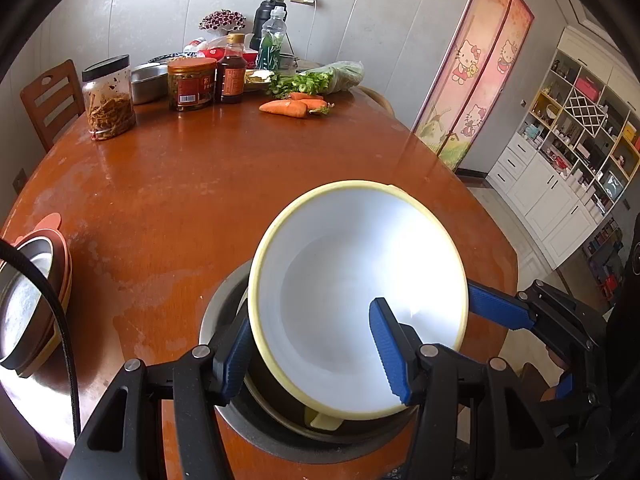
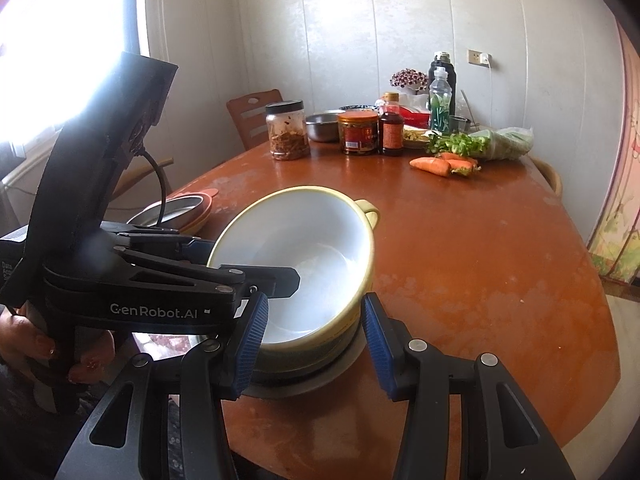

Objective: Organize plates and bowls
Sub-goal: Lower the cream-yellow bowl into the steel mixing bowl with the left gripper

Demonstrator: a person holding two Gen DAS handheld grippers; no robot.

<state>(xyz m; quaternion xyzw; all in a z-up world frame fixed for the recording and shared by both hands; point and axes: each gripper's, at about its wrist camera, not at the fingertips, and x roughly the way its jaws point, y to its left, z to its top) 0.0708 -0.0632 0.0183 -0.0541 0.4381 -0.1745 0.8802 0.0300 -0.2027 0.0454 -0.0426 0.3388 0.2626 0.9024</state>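
A white bowl with a yellow rim and small side handles (image 1: pixel 352 280) (image 2: pixel 304 240) sits tilted above a steel dish (image 1: pixel 218 312) (image 2: pixel 344 368) at the near edge of the round brown table (image 1: pixel 180 200). My left gripper (image 1: pixel 312 354) is shut on the bowl's near wall, with one blue finger (image 1: pixel 388 352) inside and the other against the outside. My right gripper (image 2: pixel 314 344) comes from the right and holds the bowl's outer wall between its pads; one of its fingers (image 1: pixel 500 306) lies against the right rim. Another yellowish dish edge shows under the bowl.
A stack of orange-rimmed dishes with a steel insert (image 1: pixel 36 280) (image 2: pixel 180 208) stands at the table's left edge. Jars, bottles, a steel bowl (image 2: pixel 322 124), carrots (image 1: pixel 286 108) and celery crowd the far end. A person's hand (image 2: pixel 32 344) grips the left tool, and its cable hangs nearby.
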